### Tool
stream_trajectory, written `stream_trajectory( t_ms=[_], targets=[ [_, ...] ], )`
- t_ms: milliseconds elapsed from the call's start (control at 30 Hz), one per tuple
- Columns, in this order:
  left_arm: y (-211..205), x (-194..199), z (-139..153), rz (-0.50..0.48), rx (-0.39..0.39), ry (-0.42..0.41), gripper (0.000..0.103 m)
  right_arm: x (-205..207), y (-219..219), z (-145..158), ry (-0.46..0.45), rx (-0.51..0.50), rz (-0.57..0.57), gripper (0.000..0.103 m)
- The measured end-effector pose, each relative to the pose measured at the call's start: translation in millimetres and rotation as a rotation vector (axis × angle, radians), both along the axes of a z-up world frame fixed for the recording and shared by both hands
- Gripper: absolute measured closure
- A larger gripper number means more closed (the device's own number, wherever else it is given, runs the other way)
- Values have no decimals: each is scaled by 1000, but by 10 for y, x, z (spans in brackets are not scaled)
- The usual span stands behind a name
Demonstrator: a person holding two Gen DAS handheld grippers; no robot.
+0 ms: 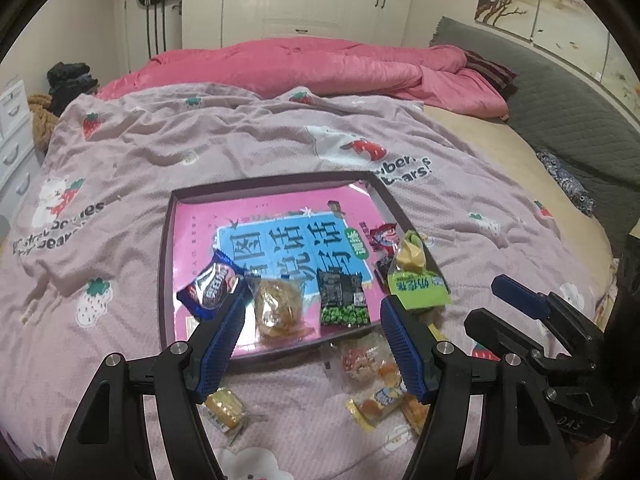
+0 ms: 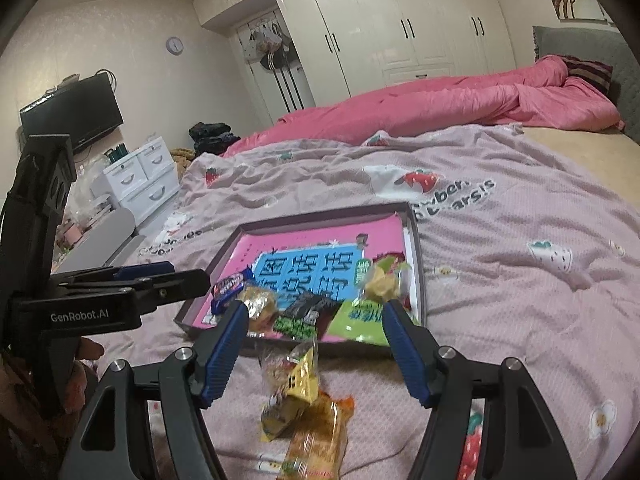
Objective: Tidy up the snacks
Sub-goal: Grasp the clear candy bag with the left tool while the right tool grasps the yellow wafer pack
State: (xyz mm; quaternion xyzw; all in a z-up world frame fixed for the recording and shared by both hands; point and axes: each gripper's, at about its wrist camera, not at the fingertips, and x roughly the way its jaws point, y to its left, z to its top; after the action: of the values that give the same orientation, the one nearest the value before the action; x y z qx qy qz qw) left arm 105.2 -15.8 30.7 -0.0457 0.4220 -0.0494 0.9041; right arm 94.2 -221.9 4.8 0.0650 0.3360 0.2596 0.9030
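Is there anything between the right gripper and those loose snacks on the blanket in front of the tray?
Nothing visible. The right gripper hangs open, with the loose snacks lying on the blanket just below its fingers, short of the tray.

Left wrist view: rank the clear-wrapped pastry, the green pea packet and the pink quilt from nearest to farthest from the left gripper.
1. Clear-wrapped pastry, in the tray, just ahead between the fingers.
2. Green pea packet, in the tray, slightly farther right.
3. Pink quilt, far across the bed.

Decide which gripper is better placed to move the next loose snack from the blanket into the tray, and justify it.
Probably the right gripper: its open fingers frame the loose yellow packets directly ahead. The left gripper, also open, points over the tray, already past most loose snacks.
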Motion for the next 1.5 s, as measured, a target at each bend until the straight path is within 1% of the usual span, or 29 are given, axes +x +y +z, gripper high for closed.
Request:
stream_trajectory(
  t_ms=[133, 267, 333, 433, 500, 633, 700, 933, 1067, 1167, 1300, 1433, 1500],
  targets=[
    [22, -48, -114, -13, 1, 29, 31, -43, 29, -68, 45, -9, 10, 34],
    [41, -72, -316, -26, 4, 81, 31, -86, 78, -173, 103, -17, 33, 34],
    [50, -71, -400, -37, -13, 103, 31, -93, 98, -231, 125, -39, 32, 34],
    [55, -41, -563, -55, -61, 146, 31, -97, 108, -320, 169, -43, 32, 34],
    [34, -30, -634, -71, -68, 159, 31, -83, 104, -367, 189, -42, 33, 34],
    [-47, -11, -774, -108, -72, 184, 31, -68, 112, -442, 216, -44, 36, 34],
    [-87, 4, -834, -126, -88, 202, 31, -62, 119, -458, 221, -48, 39, 34],
    [-137, 100, -959, -141, -114, 238, 31, -41, 112, -480, 227, -59, 37, 34],
    [-137, 202, -1023, -136, -142, 257, 31, -19, 85, -510, 243, -55, 34, 34],
    [-131, 277, -1065, -139, -179, 273, 31, 1, 73, -538, 252, -52, 37, 35],
    [-101, 347, -1123, -154, -224, 291, 31, 18, 102, -573, 259, -53, 50, 39],
    [-82, 400, -1165, -183, -269, 307, 31, 50, 159, -655, 289, -56, 79, 45],
    [-79, 417, -1182, -193, -286, 312, 31, 31, 199, -645, 275, -62, 102, 49]
  ],
)
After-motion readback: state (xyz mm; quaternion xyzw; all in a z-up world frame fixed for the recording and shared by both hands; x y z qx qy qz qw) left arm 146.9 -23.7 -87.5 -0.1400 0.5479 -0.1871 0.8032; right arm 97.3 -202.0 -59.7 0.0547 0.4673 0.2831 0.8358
